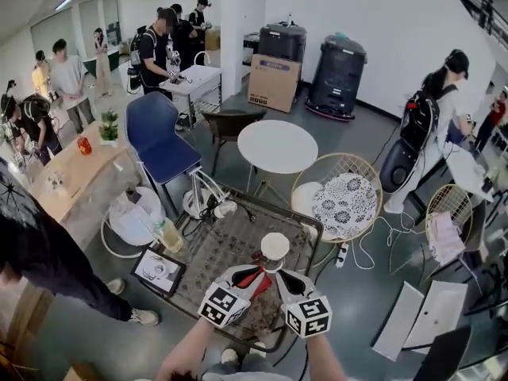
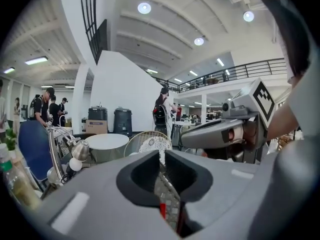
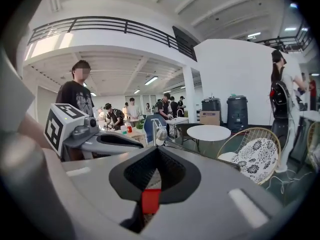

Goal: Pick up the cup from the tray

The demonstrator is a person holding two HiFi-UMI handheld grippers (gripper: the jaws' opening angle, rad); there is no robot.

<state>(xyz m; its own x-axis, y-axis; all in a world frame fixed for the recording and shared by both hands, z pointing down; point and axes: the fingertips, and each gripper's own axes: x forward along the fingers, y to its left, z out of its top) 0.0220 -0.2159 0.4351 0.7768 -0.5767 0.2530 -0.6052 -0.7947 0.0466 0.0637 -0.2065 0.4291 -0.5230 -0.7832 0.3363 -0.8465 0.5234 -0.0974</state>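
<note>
Left gripper (image 2: 161, 156): jaws pressed together, nothing between them. Right gripper (image 3: 157, 151): same story, closed and empty. Both hover side by side over the tray's (image 1: 214, 248) near edge, noses toward the cup (image 1: 275, 248), which stands upright on the tray just beyond them. Looks like a holding pose to me.

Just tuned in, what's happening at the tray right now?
A person holds the left gripper and the right gripper side by side, low over the patterned tray. Both have their jaws together with nothing between them. The lidded cup stands upright on the tray just ahead of their tips, not yet grasped.
</note>
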